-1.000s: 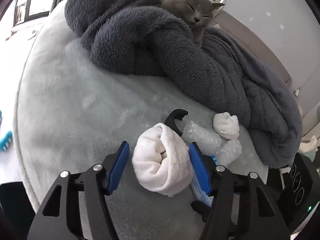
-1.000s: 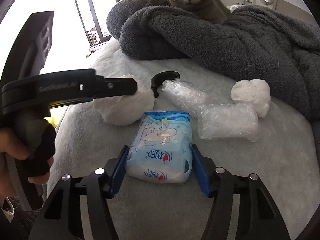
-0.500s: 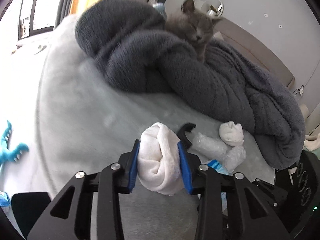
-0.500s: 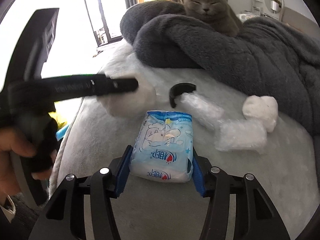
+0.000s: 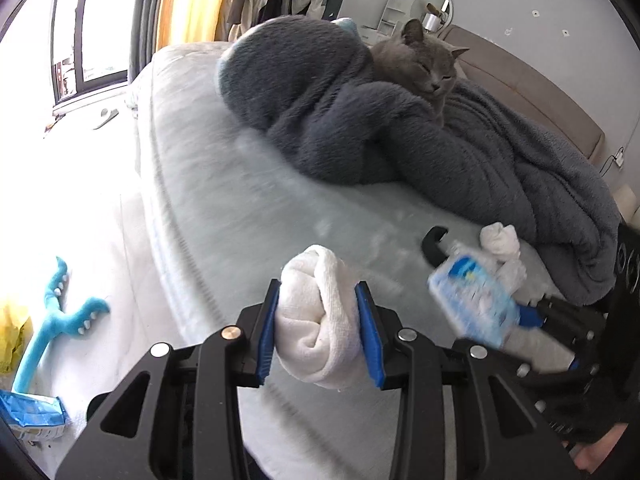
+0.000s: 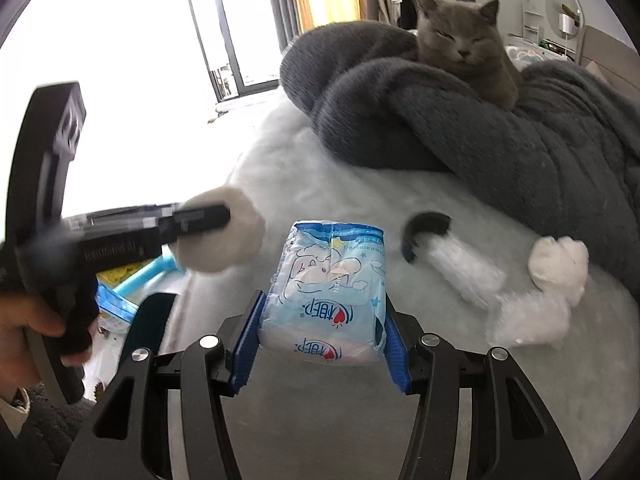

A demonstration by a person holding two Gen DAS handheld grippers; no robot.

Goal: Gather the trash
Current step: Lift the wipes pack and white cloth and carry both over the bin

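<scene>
both tongs now clenched and lifted off the bed (image 5: 248, 208): left tongs (image 5: 318, 326) grasping the white wad (image 5: 320, 320), right tongs (image 6: 320, 334) the tissue pack (image 6: 330, 294); next comes binning, scraps remain by the cat (image 6: 464, 44).

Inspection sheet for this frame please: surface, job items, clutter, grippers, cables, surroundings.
Surface: pale fleece bed cover, dark grey blanket heaped on it.
Job's things: white rolled cloth and blue tissue pack both gripped; bubble wrap, small white wad and black curved clip lying on the cover.
Clutter: blue toy and blue packet on the floor.
Grippers: left gripper shut on cloth; right gripper shut on pack.
Cables: nothing seen.
Surroundings: grey cat dozing on blanket, window, hanging clothes.
</scene>
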